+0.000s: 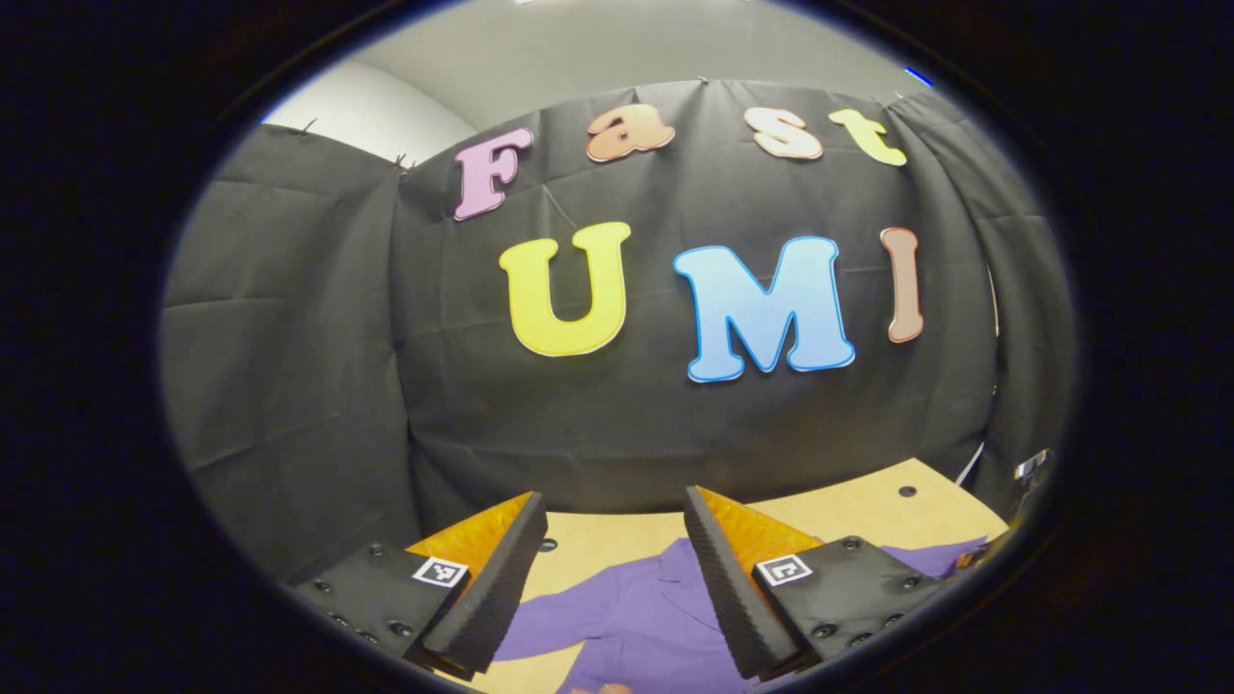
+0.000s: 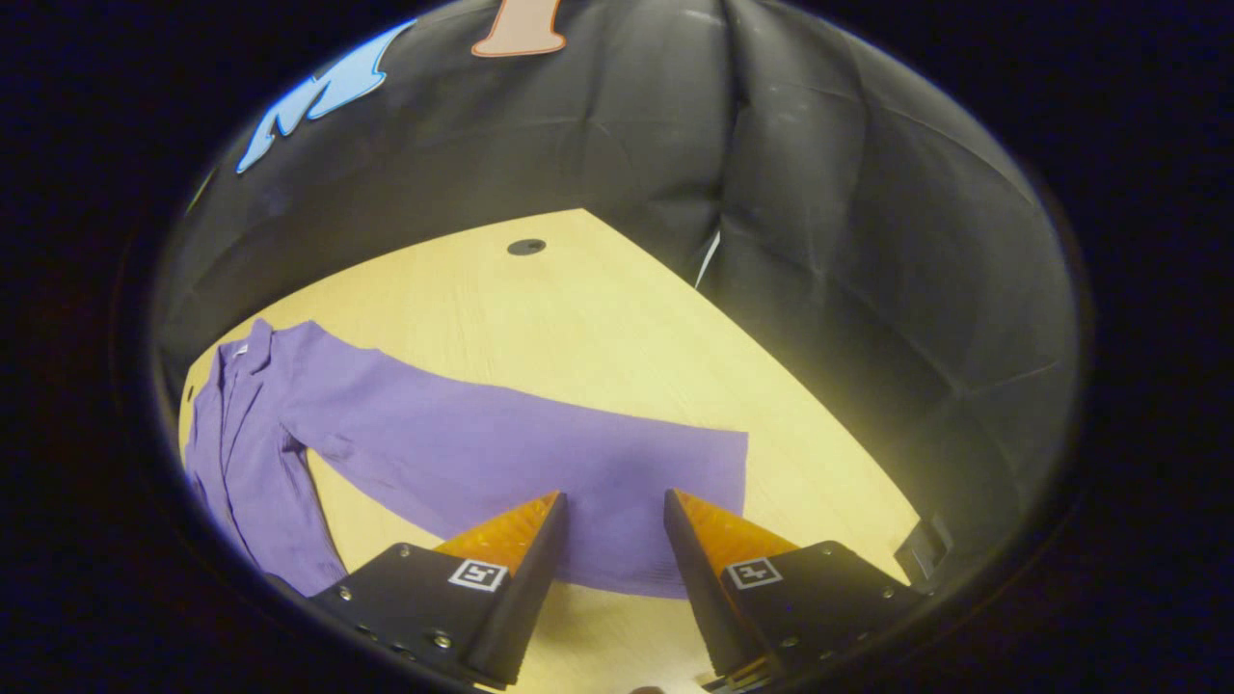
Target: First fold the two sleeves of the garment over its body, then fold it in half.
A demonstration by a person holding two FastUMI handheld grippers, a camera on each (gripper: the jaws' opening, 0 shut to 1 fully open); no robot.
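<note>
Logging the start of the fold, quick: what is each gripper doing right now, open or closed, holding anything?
Left gripper: open, holding nothing, above the purple garment.
Right gripper: open, holding nothing, fingers astride the sleeve.

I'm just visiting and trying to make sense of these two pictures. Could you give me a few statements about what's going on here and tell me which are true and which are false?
1. The purple garment lies on a light wooden table. True.
2. The right gripper is clamped shut on a sleeve. False: its fingers stand apart above the sleeve, gripping nothing.
3. The sleeve in the right gripper view is already folded over the body. False: it stretches out flat to the side, away from the body.
4. The left gripper is open, with the garment's collar area beyond its fingers. True.
5. The table is bright red. False: it is pale wood, with a small dark round hole in it.
</note>
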